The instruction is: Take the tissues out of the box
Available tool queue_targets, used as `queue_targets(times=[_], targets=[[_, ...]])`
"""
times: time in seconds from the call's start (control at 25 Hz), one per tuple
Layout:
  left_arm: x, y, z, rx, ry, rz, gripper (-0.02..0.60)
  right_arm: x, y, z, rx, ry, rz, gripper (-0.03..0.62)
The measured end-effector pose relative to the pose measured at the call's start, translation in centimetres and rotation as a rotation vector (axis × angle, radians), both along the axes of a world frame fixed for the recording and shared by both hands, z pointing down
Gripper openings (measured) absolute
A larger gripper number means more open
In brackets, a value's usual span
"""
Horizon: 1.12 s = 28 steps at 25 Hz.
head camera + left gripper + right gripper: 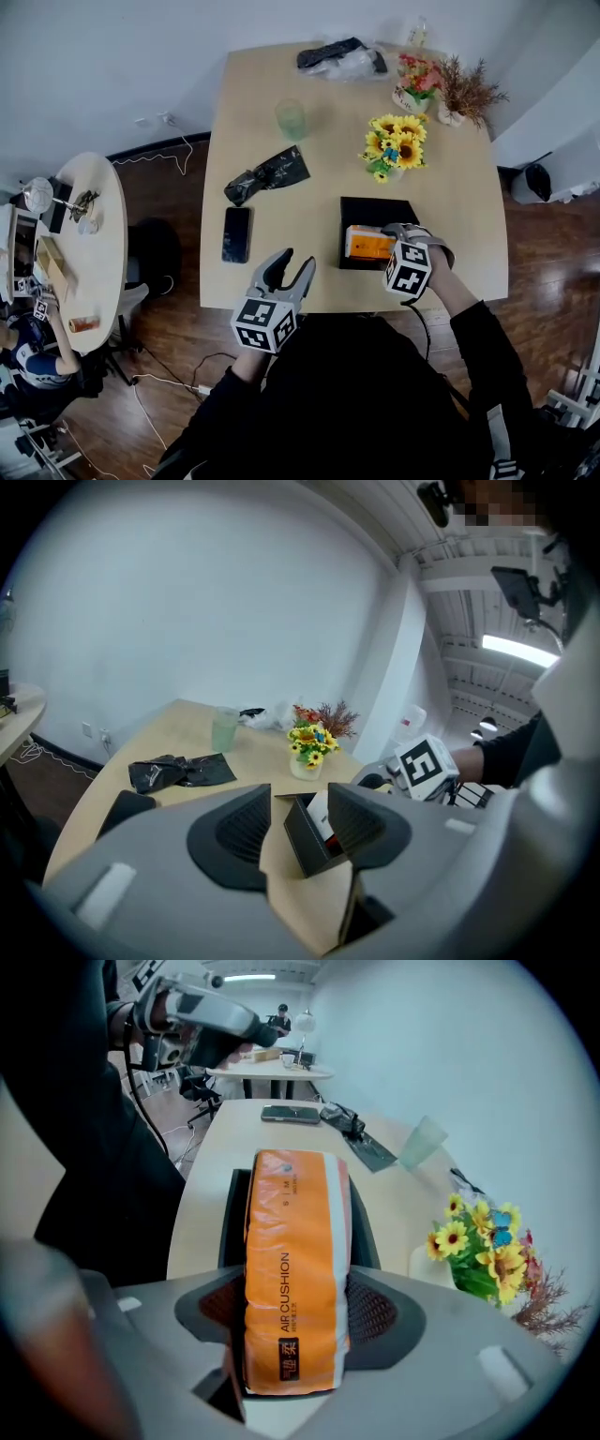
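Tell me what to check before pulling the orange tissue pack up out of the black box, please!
1. Grip: pads of the right gripper touch both sides of the tissue pack: ok.
2. Pack free of the box: part of it sits inside: not ok.
3. Helper: the left gripper has its jaws apart and holds nothing: ok.
4. Box steadied: nothing presses on it, so it might lift too: not ok.
5. Landing spot: bare table between the phone and the box: ok.
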<state>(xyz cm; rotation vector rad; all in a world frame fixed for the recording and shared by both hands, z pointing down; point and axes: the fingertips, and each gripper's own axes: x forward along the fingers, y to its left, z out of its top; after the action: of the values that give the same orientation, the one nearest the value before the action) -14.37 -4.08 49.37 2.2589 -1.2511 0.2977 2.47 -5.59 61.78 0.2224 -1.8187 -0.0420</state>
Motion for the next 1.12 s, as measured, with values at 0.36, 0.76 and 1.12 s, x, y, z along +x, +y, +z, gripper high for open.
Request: queue_targets(times=[0.36,0.76,1.12], targets=[[4.7,-0.7,-1.5,0.061,-0.048,0.108,0.173,3.7,-0.3,-9.7,0.158,-0.189,0.134,0.299],[13.0,-1.5,-3.0,0.108,-0.044,0.288,0.173,15.2,1.0,-11.0,0.228,-0.128,0.375,0.304],[18.8,-0.6,-2.9,0.096,-0.048,0.376,0.173,22.8,4.5,-7.2,0.114,-0.048,0.493,0.310]])
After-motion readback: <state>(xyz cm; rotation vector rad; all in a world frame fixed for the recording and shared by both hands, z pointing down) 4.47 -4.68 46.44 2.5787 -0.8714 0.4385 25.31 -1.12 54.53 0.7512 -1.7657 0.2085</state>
